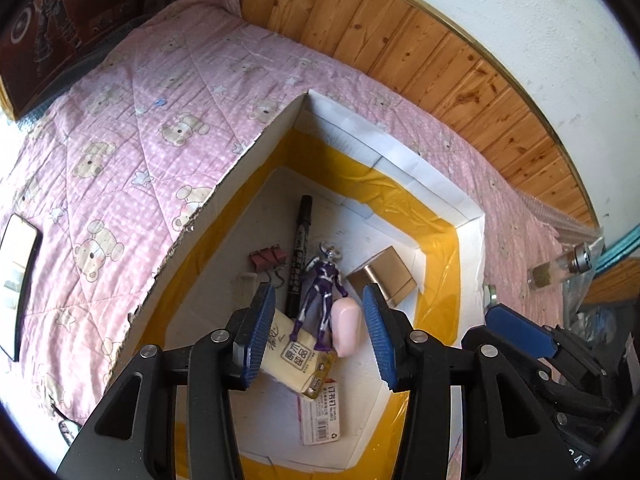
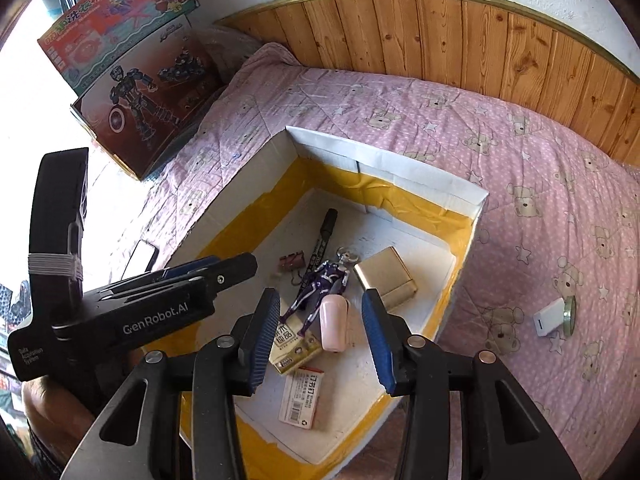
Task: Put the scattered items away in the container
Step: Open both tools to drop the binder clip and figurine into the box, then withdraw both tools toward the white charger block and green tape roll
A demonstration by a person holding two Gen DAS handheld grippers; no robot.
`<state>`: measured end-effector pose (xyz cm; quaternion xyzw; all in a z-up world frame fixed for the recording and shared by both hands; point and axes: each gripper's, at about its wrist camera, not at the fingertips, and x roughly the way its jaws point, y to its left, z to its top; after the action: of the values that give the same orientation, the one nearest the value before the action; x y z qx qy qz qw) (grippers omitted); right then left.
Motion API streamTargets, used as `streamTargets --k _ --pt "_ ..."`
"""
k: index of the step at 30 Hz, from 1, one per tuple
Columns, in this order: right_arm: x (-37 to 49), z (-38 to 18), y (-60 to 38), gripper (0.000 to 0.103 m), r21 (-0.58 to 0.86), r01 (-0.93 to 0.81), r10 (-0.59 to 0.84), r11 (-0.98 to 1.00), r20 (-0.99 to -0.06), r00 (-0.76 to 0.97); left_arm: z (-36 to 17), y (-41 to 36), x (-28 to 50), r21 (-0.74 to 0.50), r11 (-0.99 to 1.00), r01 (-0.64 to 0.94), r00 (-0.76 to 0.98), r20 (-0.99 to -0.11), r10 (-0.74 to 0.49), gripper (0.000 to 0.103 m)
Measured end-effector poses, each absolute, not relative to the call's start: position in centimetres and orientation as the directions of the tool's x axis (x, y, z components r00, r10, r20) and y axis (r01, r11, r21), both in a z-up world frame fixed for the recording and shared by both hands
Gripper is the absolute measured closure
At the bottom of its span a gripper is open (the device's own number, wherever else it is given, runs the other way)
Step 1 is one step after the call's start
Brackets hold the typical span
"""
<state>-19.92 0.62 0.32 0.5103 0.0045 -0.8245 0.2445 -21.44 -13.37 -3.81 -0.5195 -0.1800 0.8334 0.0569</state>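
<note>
Both grippers hang over the white box (image 2: 420,178), jaws parted, nothing between the pads. The left gripper (image 1: 318,334) is released, and the right gripper (image 2: 320,338) is just as empty.

Inside the box I count one black marker (image 2: 322,240), one purple figure (image 2: 320,290), one pink case (image 2: 333,326), one gold box (image 2: 386,276), one binder clip (image 2: 291,262), one tissue pack (image 2: 294,346) and one staple box (image 2: 302,400).

Outside the box, on the pink quilt (image 2: 520,160) to its right, lie one small white block (image 2: 546,322) and one green-rimmed disc (image 2: 570,314) touching it, its long edge running away from the box. The right hand is nearer, I'd say; that's its next reach. Left of the box, one phone (image 1: 16,280) rests on the quilt.
</note>
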Motion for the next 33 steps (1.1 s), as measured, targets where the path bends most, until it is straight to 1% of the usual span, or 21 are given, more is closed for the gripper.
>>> streamTargets --k 4,11,21,27,33 --pt "-18.8 1.2 1.8 0.058 0.245 0.398 -0.400 -0.884 -0.837 -0.374 -3.5 -12.4 -20.5 -0.384 -0.921 0.058 -0.458 -0.830 0.317 0.055" --pt "-16.4 2.5 3.2 0.058 0.250 0.400 -0.413 -0.882 -0.819 -0.398 -2.6 -10.7 -18.8 -0.393 -0.919 0.009 -0.474 -0.811 0.342 0.055" --pt "-12.6 2.8 5.9 0.057 0.255 0.431 -0.448 -0.866 -0.779 -0.440 -1.3 -8.5 -15.2 -0.432 -0.901 -0.052 -0.495 -0.772 0.399 0.054" --pt "-10.6 2.5 8.2 0.057 0.257 0.426 -0.457 -0.867 -0.750 -0.479 0.3 -6.5 -12.4 -0.390 -0.913 -0.117 -0.546 -0.743 0.387 0.053" --pt "-9.4 1.0 11.0 0.057 0.271 0.384 -0.444 -0.883 -0.751 -0.489 0.9 -4.1 -10.0 -0.338 -0.925 -0.173 -0.584 -0.721 0.372 0.053"
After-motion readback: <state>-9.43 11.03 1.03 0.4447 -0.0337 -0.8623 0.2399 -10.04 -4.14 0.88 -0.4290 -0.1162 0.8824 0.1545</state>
